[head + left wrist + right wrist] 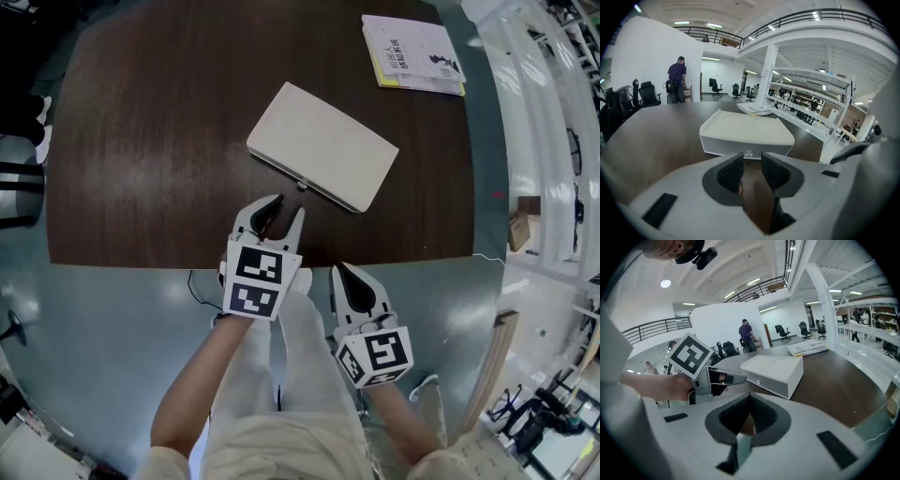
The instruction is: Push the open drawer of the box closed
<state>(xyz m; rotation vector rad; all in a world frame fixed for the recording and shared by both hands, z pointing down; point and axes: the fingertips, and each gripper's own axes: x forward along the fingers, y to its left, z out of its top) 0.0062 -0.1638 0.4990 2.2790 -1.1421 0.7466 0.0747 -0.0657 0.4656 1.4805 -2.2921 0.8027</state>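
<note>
Head view: the white box (322, 145) lies at an angle on the dark table (141, 141), with its drawer front looking flush with the body and the small knob (302, 185) turned toward me. My left gripper (284, 211) sits over the table's near edge, just short of that knob, with its jaws apart and nothing between them. My right gripper (341, 272) is off the table, nearer to me, with its jaws closed together and empty.
</note>
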